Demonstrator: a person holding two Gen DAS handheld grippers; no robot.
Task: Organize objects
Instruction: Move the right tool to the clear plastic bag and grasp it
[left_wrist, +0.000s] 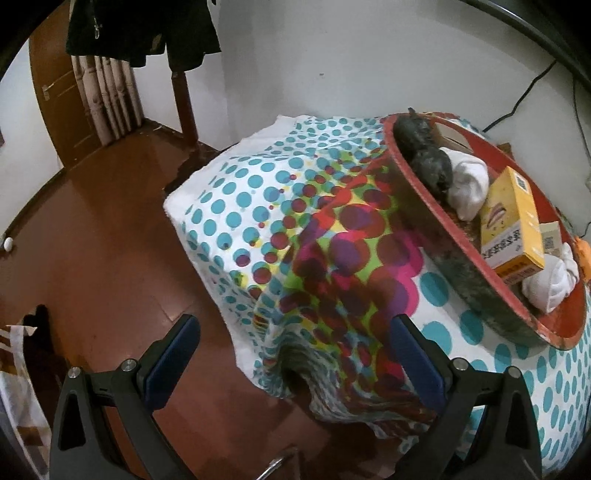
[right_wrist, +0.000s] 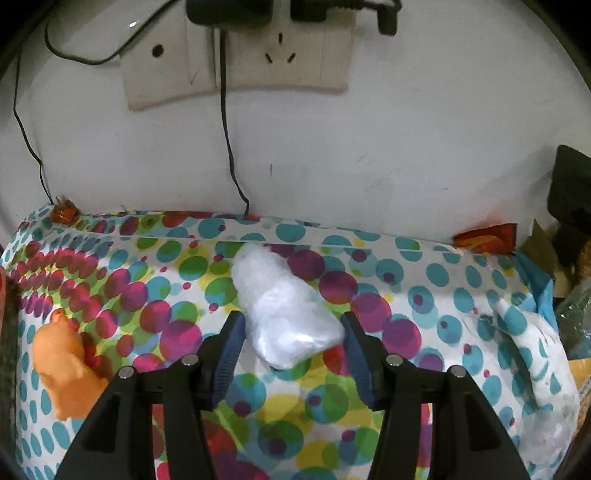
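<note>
R gripper: spread, straddling white bundle, not pinching
Bundle axis: runs fwd-left, away from fingers
L gripper: spread, empty

The print on the yellow box in the right of the left wrist view is too small to read, and the orange thing behind it is cut off by the frame's right edge. In the right wrist view, the plugs at the top and the dark object at the right edge run out of the frame, so their shapes cannot be told. The near end of the white plastic bundle at centre lies between the blue pads, and whether they touch it is unclear.
</note>
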